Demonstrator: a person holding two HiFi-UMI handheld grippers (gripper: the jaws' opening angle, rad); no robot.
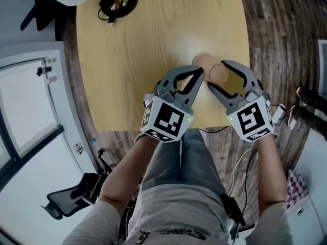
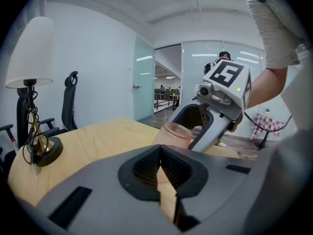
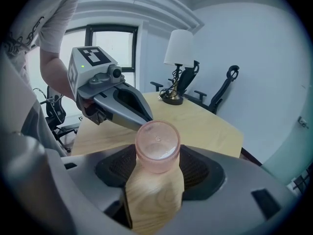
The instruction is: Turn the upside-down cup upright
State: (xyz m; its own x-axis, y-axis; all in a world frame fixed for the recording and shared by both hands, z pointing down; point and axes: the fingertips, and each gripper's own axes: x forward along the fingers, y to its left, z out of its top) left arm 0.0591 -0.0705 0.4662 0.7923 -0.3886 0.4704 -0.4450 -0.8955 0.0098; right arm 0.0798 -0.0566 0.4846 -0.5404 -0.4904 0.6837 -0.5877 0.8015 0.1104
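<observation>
A pink ribbed plastic cup (image 1: 210, 67) hangs tilted above the wooden table (image 1: 127, 60), its closed base turned towards my right hand. My right gripper (image 1: 216, 74) is shut on it, one pad on each side of the cup's wall. In the right gripper view the cup (image 3: 157, 146) sits between the two dark pads, base facing the camera. My left gripper (image 1: 199, 74) is shut and empty, its tip just left of the cup. From the left gripper view the cup (image 2: 173, 133) shows beyond the closed jaws, with the right gripper (image 2: 215, 116) over it.
A table lamp with a black round base (image 1: 118, 1) and tangled cord stands at the table's far end. Office chairs (image 3: 222, 89) are behind the table. The table's near edge (image 1: 153, 129) runs under my hands, with wood floor (image 1: 276, 29) to the right.
</observation>
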